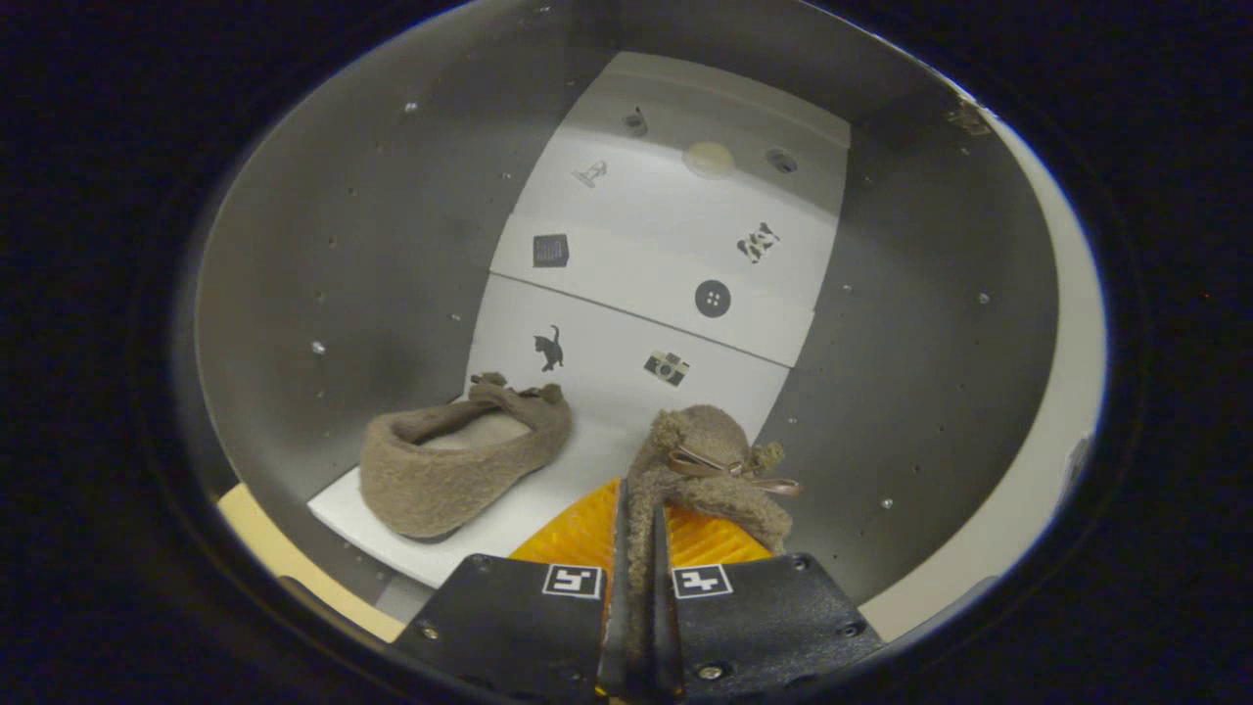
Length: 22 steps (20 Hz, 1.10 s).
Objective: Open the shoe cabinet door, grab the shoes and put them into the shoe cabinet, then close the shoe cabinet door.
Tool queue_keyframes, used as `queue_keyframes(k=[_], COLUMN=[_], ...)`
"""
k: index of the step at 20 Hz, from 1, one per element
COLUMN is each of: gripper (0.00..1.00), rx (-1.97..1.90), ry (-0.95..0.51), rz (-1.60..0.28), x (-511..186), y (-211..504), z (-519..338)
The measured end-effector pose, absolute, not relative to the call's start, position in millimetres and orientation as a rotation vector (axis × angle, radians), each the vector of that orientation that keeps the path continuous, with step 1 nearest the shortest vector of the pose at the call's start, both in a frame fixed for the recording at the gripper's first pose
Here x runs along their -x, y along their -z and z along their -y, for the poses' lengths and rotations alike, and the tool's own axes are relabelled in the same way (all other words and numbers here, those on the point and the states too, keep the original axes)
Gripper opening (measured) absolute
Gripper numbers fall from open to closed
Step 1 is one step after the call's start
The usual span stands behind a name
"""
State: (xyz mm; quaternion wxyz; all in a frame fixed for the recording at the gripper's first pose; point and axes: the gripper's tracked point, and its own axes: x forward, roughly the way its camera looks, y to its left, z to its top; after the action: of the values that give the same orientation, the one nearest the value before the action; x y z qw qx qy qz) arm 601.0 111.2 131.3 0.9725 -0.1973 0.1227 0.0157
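Gripper view: inside the cabinet (323,245) now, grey walls peppered with small holes, a white panel (675,284) at centre running up the back, dotted with six little picture stickers. Two shoes, both fuzzy tan slippers with bows. One shoe (455,460) sits on the white floor, lower left of centre. The gripper (638,578) is clenched on the second shoe (710,460), its rim pinched between both fingers at bottom centre.
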Motion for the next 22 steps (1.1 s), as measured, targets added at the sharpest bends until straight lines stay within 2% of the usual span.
queue_keyframes(k=[8, 11, 12, 14, 19, 21, 22], gripper=[0.15, 0.19, 0.22, 0.39, 0.67, 0.73, 0.79], rx=[0.367, 0.289, 0.284, 0.272, 0.229, 0.211, 0.177], ry=[-0.023, -0.124, -0.127, -0.119, -0.097, -0.088, -0.129], rz=[-0.29, -0.314, -0.326, -0.336, -0.356, -0.351, -0.345], x=[-666.6, -667.7, -664.9, -663.3, -651.4, -643.4, -641.1], y=[-121.7, -113.8, -111.2, -109.1, -109.0, -111.3, -111.8], z=[-94.0, -113.2, -113.3, -117.4, -112.7, -107.5, -114.9])
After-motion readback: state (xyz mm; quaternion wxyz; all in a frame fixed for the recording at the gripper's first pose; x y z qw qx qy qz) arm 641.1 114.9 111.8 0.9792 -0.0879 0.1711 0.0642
